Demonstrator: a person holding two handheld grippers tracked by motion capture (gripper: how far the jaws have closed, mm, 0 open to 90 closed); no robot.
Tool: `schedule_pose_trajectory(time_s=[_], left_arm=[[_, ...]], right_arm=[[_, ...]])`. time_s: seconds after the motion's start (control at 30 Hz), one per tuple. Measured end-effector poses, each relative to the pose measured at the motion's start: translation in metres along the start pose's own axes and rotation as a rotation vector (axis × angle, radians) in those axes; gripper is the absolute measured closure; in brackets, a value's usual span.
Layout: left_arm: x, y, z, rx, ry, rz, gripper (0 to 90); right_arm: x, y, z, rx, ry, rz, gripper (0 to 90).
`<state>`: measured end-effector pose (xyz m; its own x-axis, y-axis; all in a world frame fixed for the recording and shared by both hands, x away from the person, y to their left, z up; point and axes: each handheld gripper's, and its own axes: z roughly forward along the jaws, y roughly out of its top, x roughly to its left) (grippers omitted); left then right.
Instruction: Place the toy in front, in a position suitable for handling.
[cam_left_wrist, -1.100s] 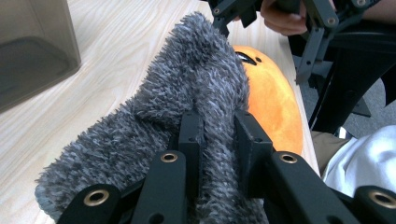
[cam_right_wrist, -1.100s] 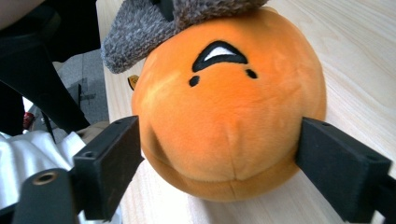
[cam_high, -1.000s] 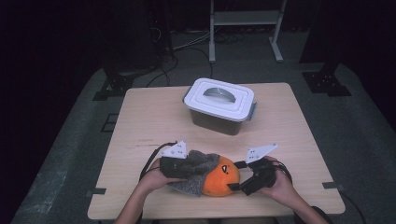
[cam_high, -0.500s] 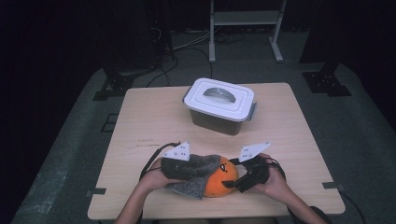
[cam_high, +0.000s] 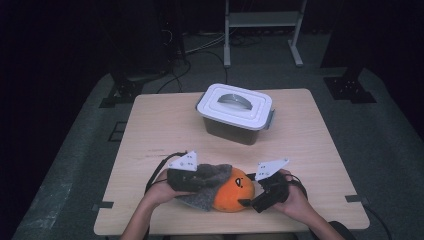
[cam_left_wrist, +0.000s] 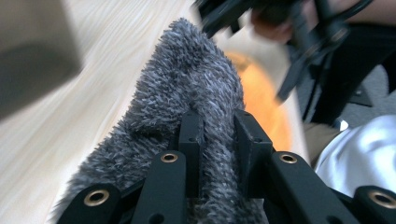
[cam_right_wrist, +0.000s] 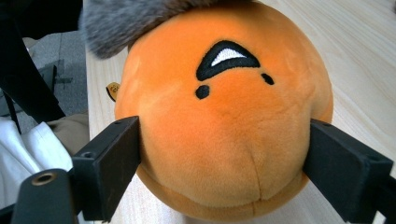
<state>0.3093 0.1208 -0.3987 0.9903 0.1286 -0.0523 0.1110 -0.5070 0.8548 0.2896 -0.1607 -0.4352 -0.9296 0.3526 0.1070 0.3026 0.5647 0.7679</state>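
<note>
An orange plush ball (cam_high: 235, 194) with a stitched face and a grey furry cover (cam_high: 212, 181) lies near the table's front edge. In the high view my left gripper (cam_high: 202, 181) comes in from the left, shut on the grey fur. In the left gripper view the left gripper (cam_left_wrist: 217, 123) has its jaws pinching a fold of the fur (cam_left_wrist: 187, 88). My right gripper (cam_high: 248, 201) holds the ball from the right. In the right gripper view the right gripper (cam_right_wrist: 224, 144) presses its jaws into both sides of the orange ball (cam_right_wrist: 224, 107), with the fur (cam_right_wrist: 140, 18) draped over its far end.
A grey bin with a white clip-on lid (cam_high: 235, 107) stands at the middle back of the wooden table (cam_high: 165, 130). Stand legs and cables lie on the dark floor beyond. The person's forearms enter from the front edge.
</note>
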Motion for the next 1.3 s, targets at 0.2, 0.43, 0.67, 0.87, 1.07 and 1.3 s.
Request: schedule_pose_trajectory(time_s=[0.2, 0.43, 0.67, 0.87, 1.07, 1.3], left_arm=[[0.003, -0.003, 0.005, 0.044, 0.022, 0.012, 75.0], [0.018, -0.030, -0.013, 0.024, 0.042, -0.075, 74.8], [0.003, -0.004, 0.000, -0.023, -0.015, -0.002, 74.8], [-0.002, 0.000, 0.008, 0.028, -0.014, 0.043, 74.7], [0.013, -0.024, -0.010, 0.047, 0.046, -0.024, 73.9], [0.020, -0.037, -0.020, 0.066, 0.080, -0.078, 73.9]], right_arm=[[-0.002, -0.002, 0.000, -0.008, 0.000, 0.006, 13.6], [0.002, 0.000, 0.002, 0.000, -0.003, -0.027, 13.6], [0.002, 0.001, 0.003, 0.014, -0.006, -0.019, 13.6], [0.001, 0.000, 0.003, 0.013, -0.004, -0.017, 13.7], [0.002, 0.000, 0.004, 0.007, 0.001, -0.018, 13.7], [0.001, 0.000, 0.004, 0.013, 0.001, -0.018, 13.8]])
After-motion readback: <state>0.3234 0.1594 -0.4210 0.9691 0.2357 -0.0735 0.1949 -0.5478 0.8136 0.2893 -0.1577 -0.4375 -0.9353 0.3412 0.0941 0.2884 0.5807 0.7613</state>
